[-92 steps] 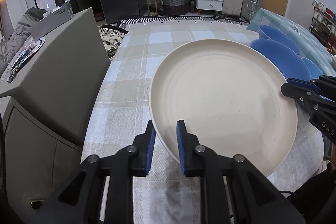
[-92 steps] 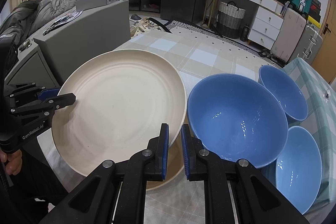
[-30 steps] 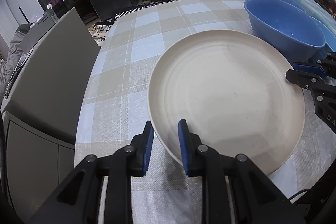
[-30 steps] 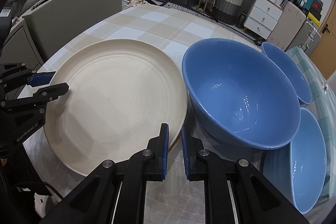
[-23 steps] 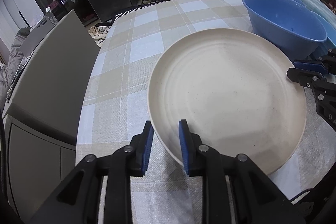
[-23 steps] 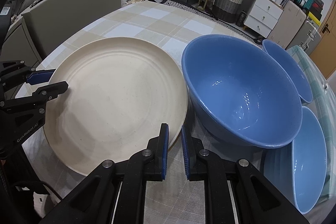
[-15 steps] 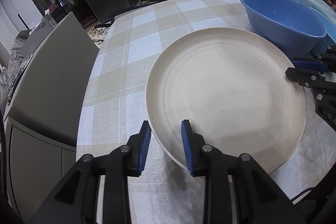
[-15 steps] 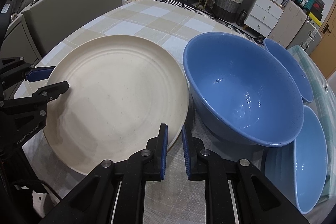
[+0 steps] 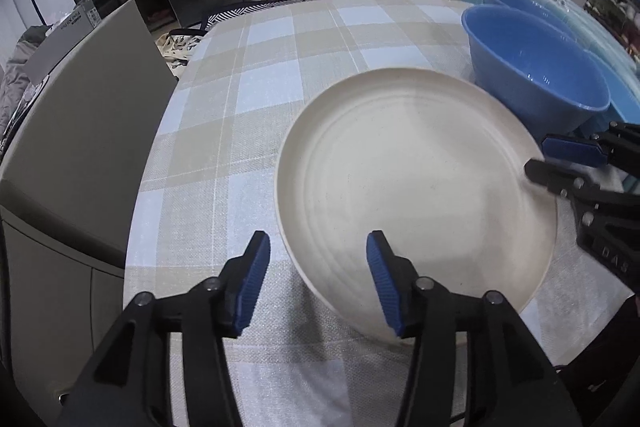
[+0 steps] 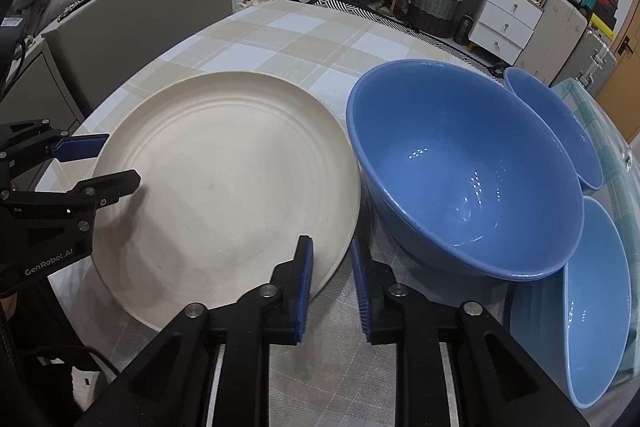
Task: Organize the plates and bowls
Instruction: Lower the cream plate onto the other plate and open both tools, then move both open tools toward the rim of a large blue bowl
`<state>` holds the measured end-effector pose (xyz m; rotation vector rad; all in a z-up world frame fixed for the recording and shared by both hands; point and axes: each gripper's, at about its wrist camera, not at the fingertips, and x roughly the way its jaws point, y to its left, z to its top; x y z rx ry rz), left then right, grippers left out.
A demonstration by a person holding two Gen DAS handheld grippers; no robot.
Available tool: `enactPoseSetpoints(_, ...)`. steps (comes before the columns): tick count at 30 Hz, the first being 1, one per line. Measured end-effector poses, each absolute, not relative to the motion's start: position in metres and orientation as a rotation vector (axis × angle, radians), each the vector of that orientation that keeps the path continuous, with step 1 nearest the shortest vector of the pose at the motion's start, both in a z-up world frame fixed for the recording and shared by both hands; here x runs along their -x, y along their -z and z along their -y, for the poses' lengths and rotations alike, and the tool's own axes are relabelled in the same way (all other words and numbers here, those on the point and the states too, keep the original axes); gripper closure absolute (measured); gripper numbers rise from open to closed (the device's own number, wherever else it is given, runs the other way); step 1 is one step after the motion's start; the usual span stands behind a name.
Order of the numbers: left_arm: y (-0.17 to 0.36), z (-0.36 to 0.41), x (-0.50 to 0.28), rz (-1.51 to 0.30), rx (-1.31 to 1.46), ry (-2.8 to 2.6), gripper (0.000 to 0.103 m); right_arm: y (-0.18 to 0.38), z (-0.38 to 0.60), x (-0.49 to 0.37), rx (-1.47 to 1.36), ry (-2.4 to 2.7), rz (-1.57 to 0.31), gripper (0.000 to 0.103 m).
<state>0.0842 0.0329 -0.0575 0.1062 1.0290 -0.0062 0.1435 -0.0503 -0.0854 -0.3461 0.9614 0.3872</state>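
Cream plate point(image 9: 416, 183) lying flat on checked tablecloth point(image 9: 272, 75), beside large blue bowl point(image 10: 464, 171). Left gripper point(image 9: 318, 281) and right gripper point(image 10: 331, 281) jaws just opening, straddling plate rim, pads clear.

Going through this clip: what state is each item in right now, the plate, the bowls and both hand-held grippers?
Cream plate: flat on the checked tablecloth, empty, released.
Large blue bowl: upright, empty, right beside the plate.
Two smaller blue bowls: empty, tilted against the large one.
Left hand-held gripper: jaws just opened, plate rim between them, pads off it.
Right hand-held gripper: jaws just opened, straddling the plate's rim, not gripping.
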Motion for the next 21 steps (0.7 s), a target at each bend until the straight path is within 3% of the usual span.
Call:
enactPoseSetpoints(3, 0.053, -0.037, -0.084, -1.021, -0.077, 0.009, 0.043, 0.078, 0.048, -0.140, 0.322, -0.422, -0.938, 0.044)
enactPoseSetpoints(5, 0.049, -0.042, -0.083, -1.005, -0.055, -0.006, 0.015, 0.075, 0.046, -0.139, 0.310, -0.441, -0.932, 0.034)
enactPoseSetpoints(7, 0.042, -0.046, -0.081, -0.974, -0.032, -0.021, 0.002, 0.073, 0.044, -0.138, 0.299, -0.453, -0.928, 0.025)
enactPoseSetpoints(15, 0.017, -0.067, -0.078, -0.926, 0.063, 0.008, 0.000, 0.056, 0.046, -0.136, 0.207, -0.532, -0.935, 0.005)
enactPoseSetpoints(21, -0.001, -0.080, -0.072, -0.889, 0.099, 0.009, 0.000, 0.041, 0.042, -0.125, 0.181, -0.592, -0.912, 0.004)
